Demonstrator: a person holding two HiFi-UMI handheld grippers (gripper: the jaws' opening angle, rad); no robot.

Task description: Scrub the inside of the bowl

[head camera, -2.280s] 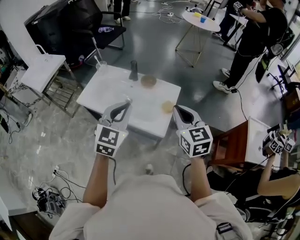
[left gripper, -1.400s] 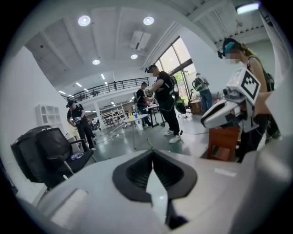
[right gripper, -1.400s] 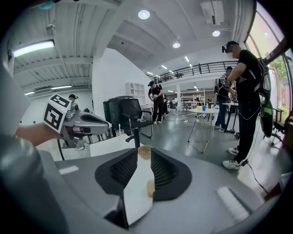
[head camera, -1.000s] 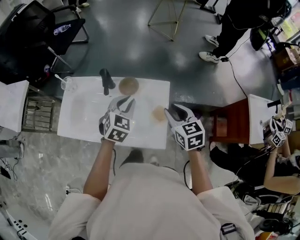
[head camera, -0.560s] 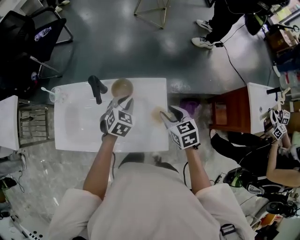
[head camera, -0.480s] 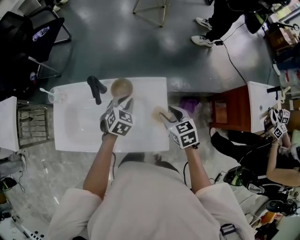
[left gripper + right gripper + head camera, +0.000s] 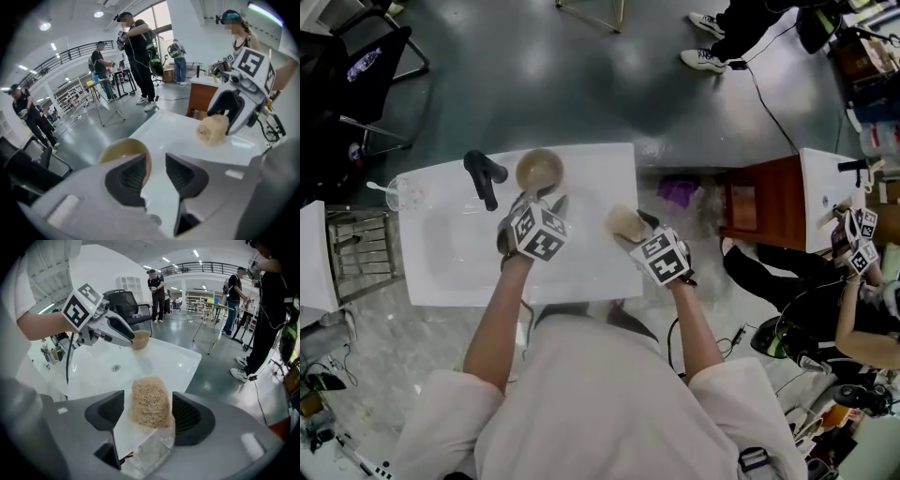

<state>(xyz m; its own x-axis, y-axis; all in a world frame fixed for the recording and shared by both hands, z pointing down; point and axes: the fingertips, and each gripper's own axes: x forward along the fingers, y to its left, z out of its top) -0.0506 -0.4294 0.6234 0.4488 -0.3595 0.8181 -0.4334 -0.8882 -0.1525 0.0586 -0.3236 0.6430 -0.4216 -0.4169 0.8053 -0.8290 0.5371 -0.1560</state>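
Clearly stood over a white sink, with the bowl upright at its far edge. Poised the left gripper just short of that bowl, jaws just opened and grasping nothing, the bowl's near rim showing past the left jaw and into the gap, untouched so far as could be told. Had the right gripper off to the bowl's right and apart from it, jaws likewise just opened, straddling a tan scrub pad that lay near the sink's right edge, long axis running along the jaws, a clear gap at the left jaw. Judged the left hand nearer the bowl and the right nearer the pad. Read no brand or label anywhere; found only black-and-white square markers on the gripper cubes.
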